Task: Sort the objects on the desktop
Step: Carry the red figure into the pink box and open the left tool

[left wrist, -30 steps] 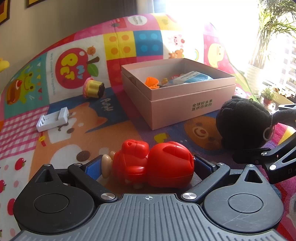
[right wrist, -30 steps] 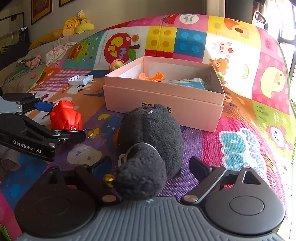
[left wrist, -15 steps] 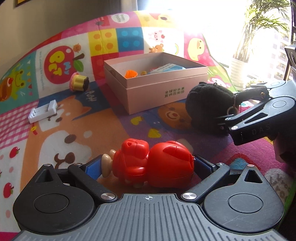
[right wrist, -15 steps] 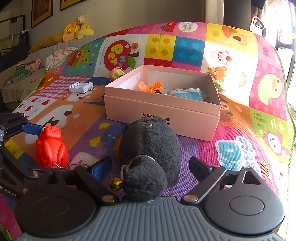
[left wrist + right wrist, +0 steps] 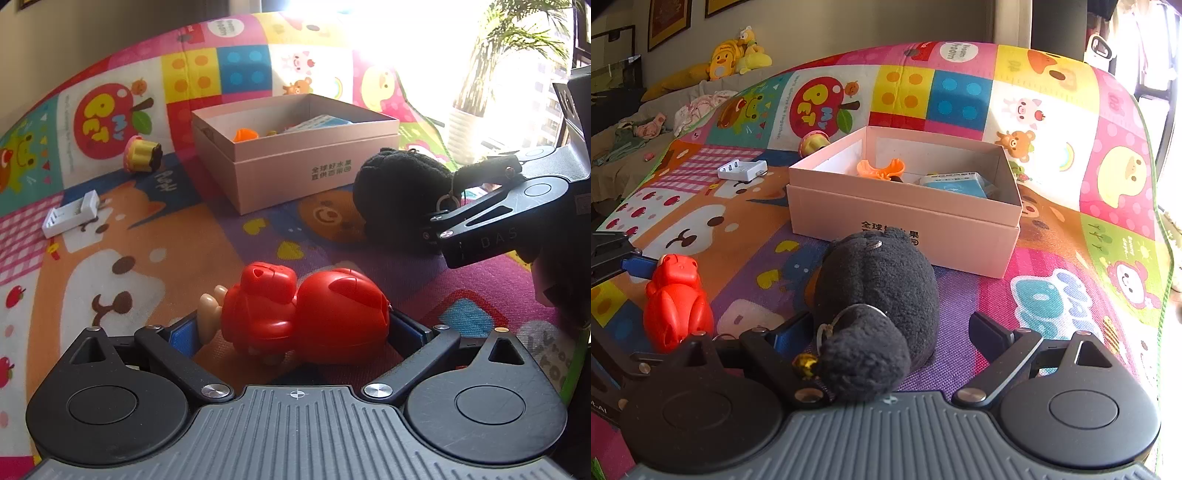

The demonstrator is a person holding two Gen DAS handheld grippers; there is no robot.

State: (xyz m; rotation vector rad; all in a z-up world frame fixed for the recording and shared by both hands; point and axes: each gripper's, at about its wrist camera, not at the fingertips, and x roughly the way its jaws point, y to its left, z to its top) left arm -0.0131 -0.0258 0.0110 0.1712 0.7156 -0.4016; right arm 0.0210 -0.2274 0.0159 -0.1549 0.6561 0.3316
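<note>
Left wrist view: the left gripper is clamping the red plastic toy sideways between its pads, near the front of the play mat. Judging by the look, the toy is hard, light and glossy, so likely slippery; the round body is giving the widest, safest hold. Farther right, the pink box is sitting open, already holding small items. Right wrist view: the right gripper is standing wide around the black plush toy, right pad clear, not squeezing. The plush looks soft and compressible; gripping mid-body seems best.
</note>
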